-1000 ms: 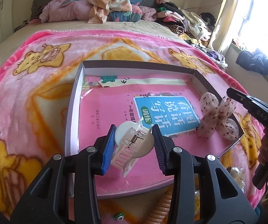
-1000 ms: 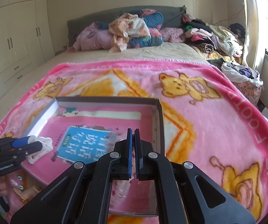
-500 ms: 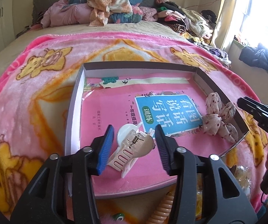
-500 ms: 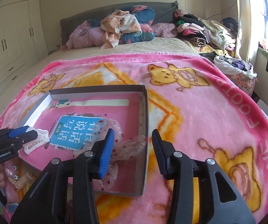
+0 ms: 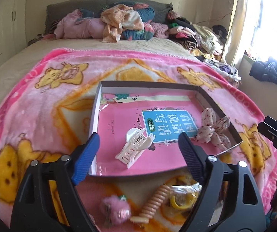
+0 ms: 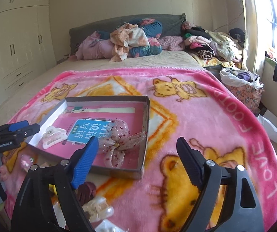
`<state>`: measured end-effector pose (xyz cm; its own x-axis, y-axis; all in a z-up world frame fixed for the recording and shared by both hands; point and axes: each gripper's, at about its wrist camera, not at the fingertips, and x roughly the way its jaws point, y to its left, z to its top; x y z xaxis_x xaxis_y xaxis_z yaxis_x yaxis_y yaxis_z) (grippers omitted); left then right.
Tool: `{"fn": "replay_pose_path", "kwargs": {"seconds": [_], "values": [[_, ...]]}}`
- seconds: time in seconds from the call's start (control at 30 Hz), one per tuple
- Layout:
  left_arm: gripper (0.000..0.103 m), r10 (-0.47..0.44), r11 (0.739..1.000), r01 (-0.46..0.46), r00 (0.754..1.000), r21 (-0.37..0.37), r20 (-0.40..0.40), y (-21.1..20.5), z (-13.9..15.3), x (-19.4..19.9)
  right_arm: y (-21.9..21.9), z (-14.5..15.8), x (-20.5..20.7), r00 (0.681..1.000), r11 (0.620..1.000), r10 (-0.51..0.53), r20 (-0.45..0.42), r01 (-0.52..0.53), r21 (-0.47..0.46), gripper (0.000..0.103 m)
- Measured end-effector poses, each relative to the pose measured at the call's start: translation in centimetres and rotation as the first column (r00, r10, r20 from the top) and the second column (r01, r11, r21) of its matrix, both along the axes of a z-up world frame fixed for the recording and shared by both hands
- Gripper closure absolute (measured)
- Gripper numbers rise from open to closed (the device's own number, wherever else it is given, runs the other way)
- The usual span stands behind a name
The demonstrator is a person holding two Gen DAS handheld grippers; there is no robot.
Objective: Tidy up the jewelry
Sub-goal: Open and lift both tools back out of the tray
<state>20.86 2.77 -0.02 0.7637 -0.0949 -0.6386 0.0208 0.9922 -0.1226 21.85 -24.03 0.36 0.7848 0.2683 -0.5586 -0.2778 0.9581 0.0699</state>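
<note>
Your left gripper (image 5: 137, 151) stands wide, holding nothing, above the near edge of the shallow tray (image 5: 95, 116) on the pink blanket (image 5: 41, 106). Between its fingers you see the cream claw clip (image 5: 133, 147) lying inside the tray on a pink booklet (image 5: 130, 116), and the dotted fabric bow (image 5: 212, 129) near the tray's right wall. Below, your gripper body cuts off a pink fuzzy clip (image 5: 117, 210) and a coiled hair tie (image 5: 153, 199); both are blurred.

From the right wrist, your right gripper (image 6: 137, 154) is also wide and empty, near the tray's (image 6: 145, 135) closest corner. Its blue finger covers part of the bow (image 6: 119, 143). Loose pieces beneath it are too blurred to name.
</note>
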Motion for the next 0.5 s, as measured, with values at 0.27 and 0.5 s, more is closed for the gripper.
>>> {"fn": "replay_pose_path", "kwargs": {"seconds": [0.27,0.5], "values": [[0.019,0.01,1.0,-0.01,0.998,0.003,0.06,-0.5,1.9,-3.8,0.1,1.6,-3.2,0.997,0.998,0.057,0.043,-0.057,-0.011,0.017],[0.017,-0.002,1.0,0.001,0.996,0.004,0.085,-1.0,2.0,-6.7,0.3,1.9,-6.1,0.994,0.996,0.089,0.059,-0.089,-0.002,0.015]]}}
